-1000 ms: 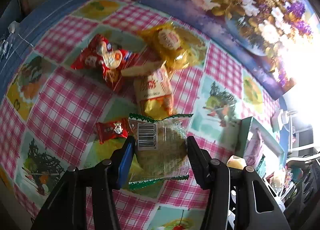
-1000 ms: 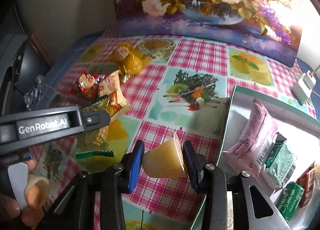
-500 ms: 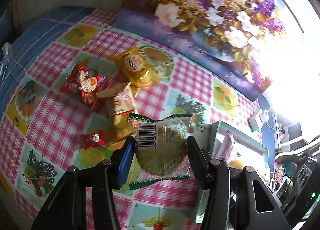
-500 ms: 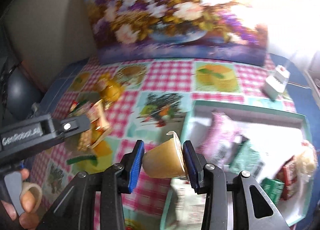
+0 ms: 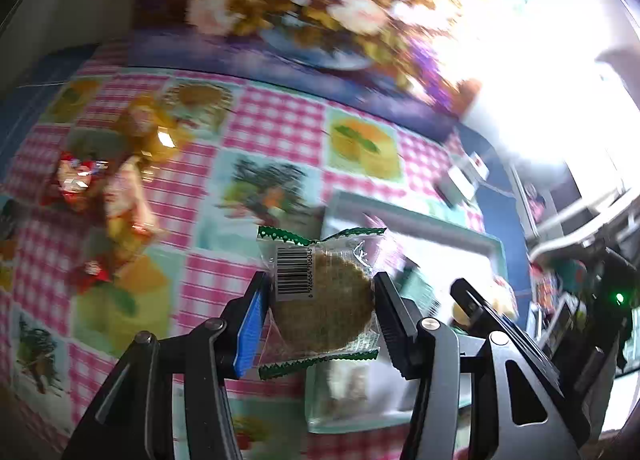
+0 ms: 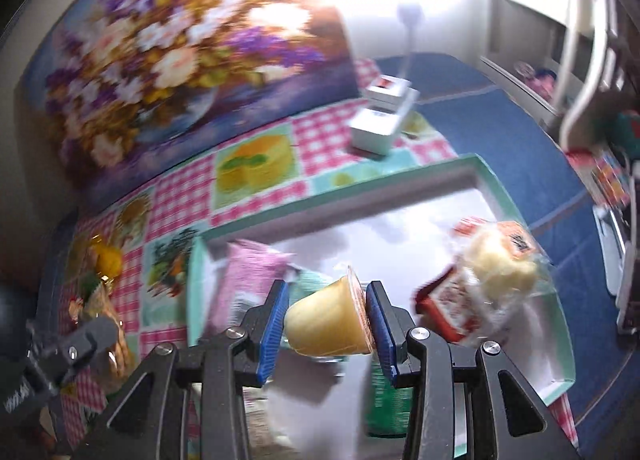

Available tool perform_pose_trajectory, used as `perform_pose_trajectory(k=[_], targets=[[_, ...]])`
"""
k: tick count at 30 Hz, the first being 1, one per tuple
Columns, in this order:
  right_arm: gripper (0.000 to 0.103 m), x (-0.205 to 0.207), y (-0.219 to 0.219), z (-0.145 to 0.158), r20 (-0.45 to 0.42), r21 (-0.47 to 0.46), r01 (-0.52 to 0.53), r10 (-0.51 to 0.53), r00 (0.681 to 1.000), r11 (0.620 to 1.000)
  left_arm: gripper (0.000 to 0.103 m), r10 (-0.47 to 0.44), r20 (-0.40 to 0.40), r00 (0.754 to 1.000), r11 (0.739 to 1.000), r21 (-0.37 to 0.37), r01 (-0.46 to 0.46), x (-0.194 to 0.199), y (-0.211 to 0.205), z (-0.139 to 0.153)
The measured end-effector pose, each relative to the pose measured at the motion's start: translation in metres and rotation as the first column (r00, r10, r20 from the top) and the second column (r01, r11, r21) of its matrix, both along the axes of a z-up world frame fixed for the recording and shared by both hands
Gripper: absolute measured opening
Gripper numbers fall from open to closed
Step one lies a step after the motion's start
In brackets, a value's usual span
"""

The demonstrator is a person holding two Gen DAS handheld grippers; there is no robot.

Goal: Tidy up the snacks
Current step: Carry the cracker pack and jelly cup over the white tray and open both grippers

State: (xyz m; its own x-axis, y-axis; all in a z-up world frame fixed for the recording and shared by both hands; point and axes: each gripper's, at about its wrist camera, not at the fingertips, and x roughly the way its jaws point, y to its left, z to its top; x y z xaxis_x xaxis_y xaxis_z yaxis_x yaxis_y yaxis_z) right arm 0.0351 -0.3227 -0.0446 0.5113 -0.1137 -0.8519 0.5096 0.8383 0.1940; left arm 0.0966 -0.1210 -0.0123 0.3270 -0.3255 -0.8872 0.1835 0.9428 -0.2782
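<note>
My left gripper [image 5: 318, 310] is shut on a clear green-edged packet with a round brown biscuit [image 5: 322, 302], held over the near left corner of the teal box [image 5: 412, 216]. My right gripper [image 6: 327, 320] is shut on a yellow jelly cup [image 6: 326, 322], lying on its side above the white inside of the teal box [image 6: 360, 188]. In the box lie a pink packet [image 6: 250, 272], a red-and-white packet [image 6: 450, 302], a pale bun in clear wrap [image 6: 500, 260] and a green packet [image 6: 386, 406]. Loose snacks stay on the checked cloth: a yellow packet [image 5: 150, 132], red ones [image 5: 74, 180] and a small red candy [image 5: 90, 272].
A flower painting [image 6: 180, 60] leans at the back of the table. A white charger block with a cable [image 6: 380, 120] sits behind the box. Blue cloth [image 6: 500, 132] covers the table's right side, with cluttered shelves beyond. The left gripper's body [image 6: 60, 352] shows at the lower left of the right wrist view.
Both grippers have swung right from the loose snack pile to over the teal box, each rolling as it went and keeping its snack. The views are now motion-blurred.
</note>
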Motion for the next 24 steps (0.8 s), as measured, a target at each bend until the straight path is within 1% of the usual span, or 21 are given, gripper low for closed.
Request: perform_pose_trajectory(k=[3,8,9,12,14,24], targets=[[0.043,-0.007,-0.013,-0.007,-0.026,0.007,0.048,-0.047,0.999,0.999,0.054,-0.057,-0.020,0.998,0.998,-0.005,0.057,-0.007,-0.023,-0.005],[0.043,-0.015,-0.024,-0.013,-0.036,0.031,0.088,-0.087,0.996,0.996,0.054,-0.128,-0.033,0.991,0.992,0.002,0.128,-0.016,-0.051,-0.012],[0.043,-0.016,-0.026,-0.013,-0.040,0.030,0.094,-0.093,0.995,0.995,0.054,-0.143,-0.037,0.989,0.990,-0.009,0.143,-0.017,-0.054,-0.014],[0.043,-0.018,-0.027,-0.014,-0.043,0.043,0.102,-0.101,0.994,0.994,0.054,-0.157,-0.055,0.986,0.987,-0.022,0.156,-0.019,-0.061,-0.021],[0.043,-0.017,-0.026,-0.015,-0.045,0.044,0.104,-0.102,0.994,0.994,0.054,-0.163,-0.065,0.984,0.987,-0.017,0.162,-0.019,-0.065,-0.025],[0.043,-0.017,-0.025,-0.015,-0.054,0.042,0.107,-0.105,0.993,0.993,0.056,-0.165,-0.077,0.983,0.986,-0.018,0.164,-0.018,-0.066,-0.033]])
